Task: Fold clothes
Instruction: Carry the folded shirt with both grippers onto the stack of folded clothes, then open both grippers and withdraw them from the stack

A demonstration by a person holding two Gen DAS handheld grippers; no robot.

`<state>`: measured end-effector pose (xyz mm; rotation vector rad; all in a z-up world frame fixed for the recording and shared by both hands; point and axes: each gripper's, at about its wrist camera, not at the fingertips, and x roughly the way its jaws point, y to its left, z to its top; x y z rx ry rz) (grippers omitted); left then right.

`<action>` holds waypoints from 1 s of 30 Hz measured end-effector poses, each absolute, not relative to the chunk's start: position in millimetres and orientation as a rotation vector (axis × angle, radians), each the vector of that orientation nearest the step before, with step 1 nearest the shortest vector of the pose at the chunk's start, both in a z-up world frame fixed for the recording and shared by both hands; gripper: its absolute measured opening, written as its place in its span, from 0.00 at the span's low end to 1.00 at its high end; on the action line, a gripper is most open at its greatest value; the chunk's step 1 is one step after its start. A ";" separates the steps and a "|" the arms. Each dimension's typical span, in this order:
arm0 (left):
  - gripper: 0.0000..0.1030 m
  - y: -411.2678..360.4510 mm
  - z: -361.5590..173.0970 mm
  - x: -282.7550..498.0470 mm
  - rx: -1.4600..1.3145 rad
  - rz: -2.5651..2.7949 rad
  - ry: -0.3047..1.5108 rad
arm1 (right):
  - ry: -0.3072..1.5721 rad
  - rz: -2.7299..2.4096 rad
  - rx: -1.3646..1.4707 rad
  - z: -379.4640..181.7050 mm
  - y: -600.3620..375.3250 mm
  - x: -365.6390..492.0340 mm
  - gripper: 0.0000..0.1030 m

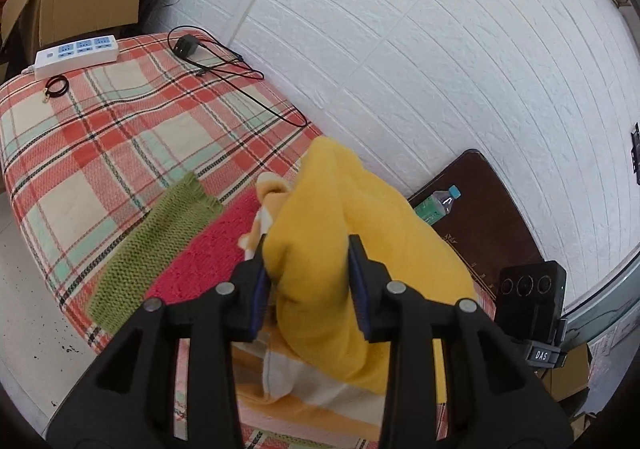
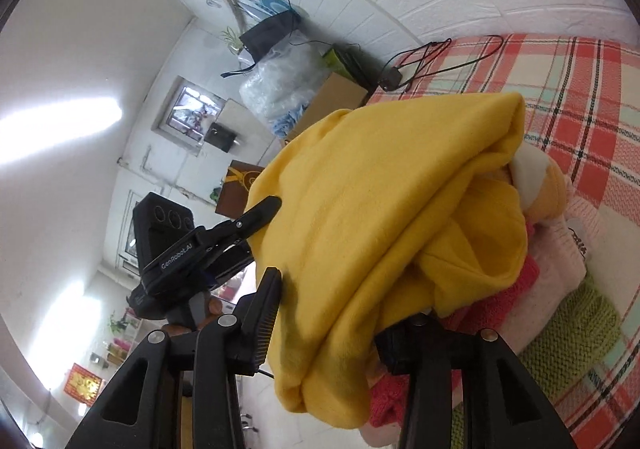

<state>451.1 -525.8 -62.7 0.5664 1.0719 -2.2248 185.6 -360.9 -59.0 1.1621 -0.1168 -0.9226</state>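
A yellow fleece garment (image 1: 340,249) is bunched and lifted above the plaid-covered bed (image 1: 100,121). My left gripper (image 1: 308,285) is shut on a thick fold of it. In the right wrist view the yellow garment (image 2: 380,201) drapes over my right gripper (image 2: 332,313), whose fingers stand wide around the cloth; its right finger is hidden under the fabric. The left gripper (image 2: 264,217) shows there at the garment's left edge. A red knit (image 1: 208,253), a green knit (image 1: 148,249) and a pink garment (image 2: 556,261) lie beneath.
A white power strip (image 1: 76,55), a black charger with cable (image 1: 188,45) and a coiled cable (image 1: 56,85) lie at the bed's far end. A cardboard box (image 1: 76,13) stands beyond. A dark wooden table (image 1: 488,209) with a water bottle (image 1: 436,205) stands by the white wall.
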 end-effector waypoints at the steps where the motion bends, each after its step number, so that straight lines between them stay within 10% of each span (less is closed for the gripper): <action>1: 0.36 -526.1 -59.9 451.1 0.564 -2.221 1.067 | -0.136 -0.908 1.179 -59.4 -361.1 183.9 0.21; 11: 0.41 -521.9 -57.9 454.0 0.586 -2.188 1.008 | -0.123 -0.847 1.213 -59.7 -367.5 203.6 0.22; 15: 0.71 -519.8 -64.5 464.5 0.531 -2.164 1.029 | -0.061 -0.871 1.193 -62.4 -359.2 204.7 0.33; 23: 0.74 -510.4 -58.7 476.0 0.523 -2.132 0.950 | 0.120 -0.979 0.983 -30.0 -333.6 205.5 0.42; 30: 0.95 -460.5 -46.2 487.2 0.448 -2.156 0.753 | 0.248 -1.050 0.818 -26.2 -306.6 212.8 0.58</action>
